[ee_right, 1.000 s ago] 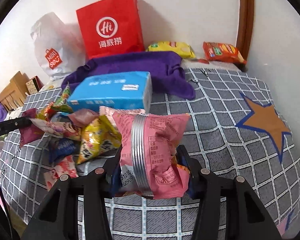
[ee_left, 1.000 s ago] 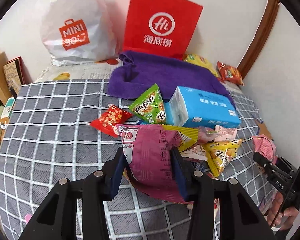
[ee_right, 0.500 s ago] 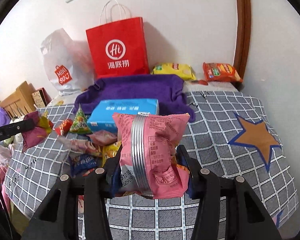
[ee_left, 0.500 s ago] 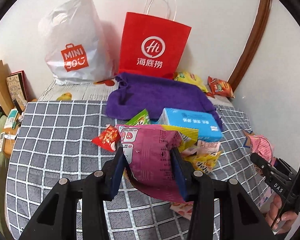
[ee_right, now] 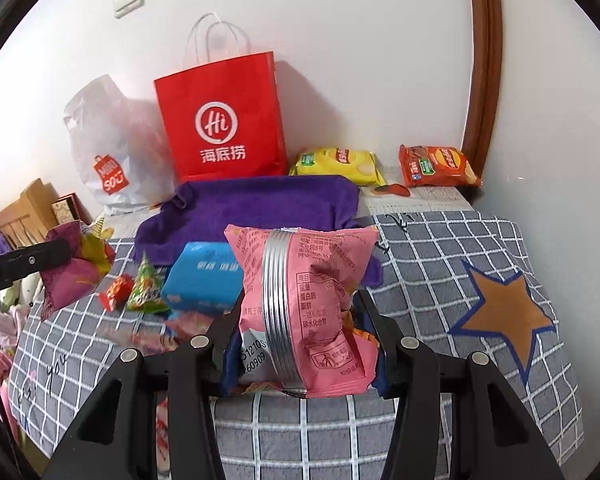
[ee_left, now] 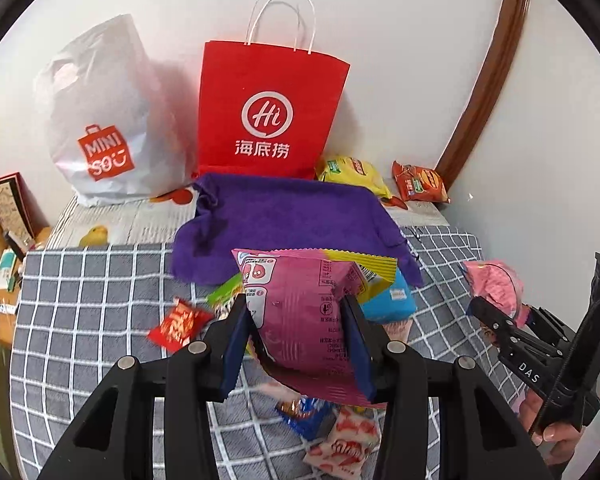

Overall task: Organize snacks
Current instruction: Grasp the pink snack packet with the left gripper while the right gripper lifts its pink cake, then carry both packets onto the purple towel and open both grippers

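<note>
My left gripper (ee_left: 296, 320) is shut on a magenta and yellow snack packet (ee_left: 300, 312), held well above the checked bedspread (ee_left: 84, 312). My right gripper (ee_right: 296, 328) is shut on a pink snack packet (ee_right: 312, 304) with a silver stripe, also lifted. Each gripper shows in the other view: the right one with its pink packet (ee_left: 496, 284) at the right, the left one with its magenta packet (ee_right: 76, 264) at the left. A pile of small snacks lies below beside a blue tissue pack (ee_right: 200, 276): a red packet (ee_left: 176, 324) and a green one (ee_right: 146, 288).
A red paper bag (ee_left: 268, 116) and a white Miniso plastic bag (ee_left: 100, 120) stand against the back wall. A purple towel (ee_left: 284, 220) lies in front of them. Yellow (ee_right: 340, 164) and red-orange (ee_right: 436, 166) chip bags lie at the back right. Wooden furniture is at left.
Both grippers have risen and pulled back with their packets. The snack pile and tissue pack now look smaller and lower. Both grips are unchanged.
</note>
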The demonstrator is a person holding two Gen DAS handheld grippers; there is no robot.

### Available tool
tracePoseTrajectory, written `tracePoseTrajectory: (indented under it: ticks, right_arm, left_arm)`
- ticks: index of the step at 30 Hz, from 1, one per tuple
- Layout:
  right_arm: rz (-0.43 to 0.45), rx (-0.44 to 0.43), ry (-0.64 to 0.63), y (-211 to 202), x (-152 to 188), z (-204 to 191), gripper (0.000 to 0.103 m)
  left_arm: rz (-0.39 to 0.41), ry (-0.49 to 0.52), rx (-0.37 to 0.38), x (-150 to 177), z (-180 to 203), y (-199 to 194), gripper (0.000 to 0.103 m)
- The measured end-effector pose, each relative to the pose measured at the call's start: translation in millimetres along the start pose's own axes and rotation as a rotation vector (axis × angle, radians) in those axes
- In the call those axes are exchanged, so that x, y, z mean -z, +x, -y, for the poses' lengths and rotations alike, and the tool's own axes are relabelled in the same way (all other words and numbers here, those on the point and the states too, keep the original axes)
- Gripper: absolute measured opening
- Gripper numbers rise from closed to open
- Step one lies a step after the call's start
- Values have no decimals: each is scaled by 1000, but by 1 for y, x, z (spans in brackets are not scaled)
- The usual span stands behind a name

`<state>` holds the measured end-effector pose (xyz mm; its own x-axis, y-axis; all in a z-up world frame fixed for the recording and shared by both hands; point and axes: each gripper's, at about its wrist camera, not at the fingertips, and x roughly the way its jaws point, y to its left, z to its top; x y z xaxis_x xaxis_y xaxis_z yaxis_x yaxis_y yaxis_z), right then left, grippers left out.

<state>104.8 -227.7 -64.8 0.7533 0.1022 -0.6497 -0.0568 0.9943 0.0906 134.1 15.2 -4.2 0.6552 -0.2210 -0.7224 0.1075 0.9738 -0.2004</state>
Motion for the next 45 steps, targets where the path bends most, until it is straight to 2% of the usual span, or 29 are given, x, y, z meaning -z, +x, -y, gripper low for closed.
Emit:
tracePoseTrajectory:
  ticks: [8, 16, 25, 30, 33, 40, 43, 45]
  right_arm:
    - [22, -19, -30, 25, -50, -5, 49]
    - [55, -27, -89, 60, -107, -15, 49]
    - [45, -43, -133, 106, -148, -32, 49]
    - [38, -39, -131, 131, -158, -34, 49]
    - [6, -45, -124, 152, -157, -33, 49]
    - [-31, -28, -145, 191, -159, -32, 49]
    - [-57, -48, -137, 208, -152, -28, 49]
    - [-105, -37, -162, 223, -148, -29, 49]
  left_arm:
    - [-4, 27, -17, -37, 7, 21, 43]
    - [4, 48, -73, -78, -1, 43, 43]
    - [-14, 58, -98, -114, -13, 78, 43]
    - [-39, 38, -81, -121, -24, 108, 43]
    - [-73, 24, -74, -126, -29, 128, 43]
    - [-69, 43, -83, -138, -34, 154, 43]
    - [-85, 53, -129, -132, -42, 171, 43]
    - [-98, 49, -145, -127, -49, 183, 43]
